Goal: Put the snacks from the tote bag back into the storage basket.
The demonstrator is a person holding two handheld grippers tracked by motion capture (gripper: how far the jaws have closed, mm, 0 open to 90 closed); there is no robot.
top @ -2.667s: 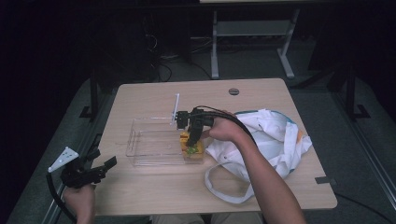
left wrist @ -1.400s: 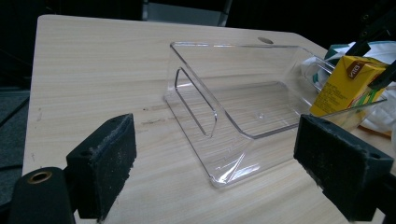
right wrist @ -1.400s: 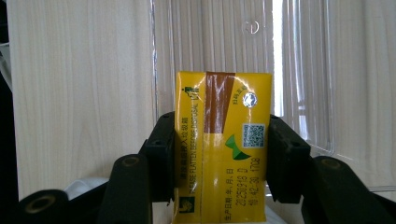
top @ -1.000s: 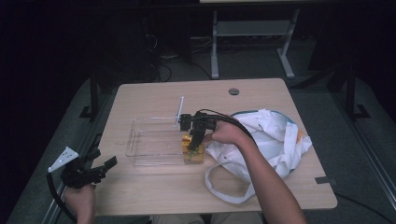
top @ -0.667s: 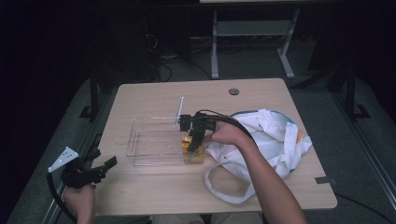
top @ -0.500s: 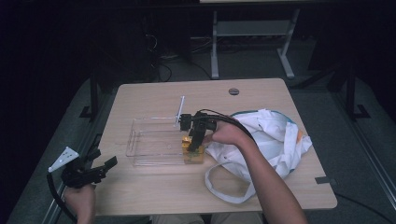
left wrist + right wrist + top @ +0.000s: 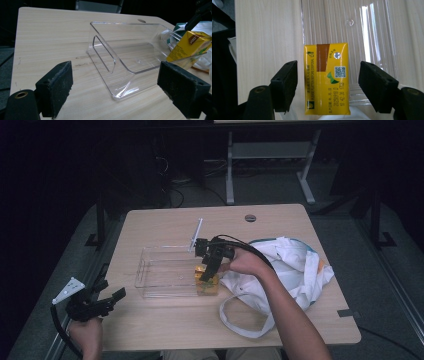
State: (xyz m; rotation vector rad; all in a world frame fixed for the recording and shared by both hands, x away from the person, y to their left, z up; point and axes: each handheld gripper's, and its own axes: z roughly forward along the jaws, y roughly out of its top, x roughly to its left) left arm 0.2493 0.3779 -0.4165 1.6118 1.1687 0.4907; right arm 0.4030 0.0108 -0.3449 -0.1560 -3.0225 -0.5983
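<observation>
A yellow drink carton (image 7: 208,284) stands in the right end of a clear plastic bin (image 7: 160,276) on the wooden table (image 7: 165,222). My right gripper (image 7: 207,272) points down over it. Its jaws have just been opening. In the right gripper view the carton (image 7: 327,77) lies between the pads (image 7: 285,83) with a gap on each side, so they do not press on it. My left gripper (image 7: 111,290) hangs open at the table's front left corner. It looks along the table at the bin (image 7: 112,57) and the carton (image 7: 190,47), with nothing between its jaws.
A white cloth bag (image 7: 290,265) with a long strap lies right of the bin, under my right forearm. A thin clear flap (image 7: 196,234) stands up at the bin's far right corner. A cable hole (image 7: 250,218) sits near the table's far edge.
The right gripper has stayed over the carton at the bin's right end, shifting only slightly. The left gripper has not moved.
</observation>
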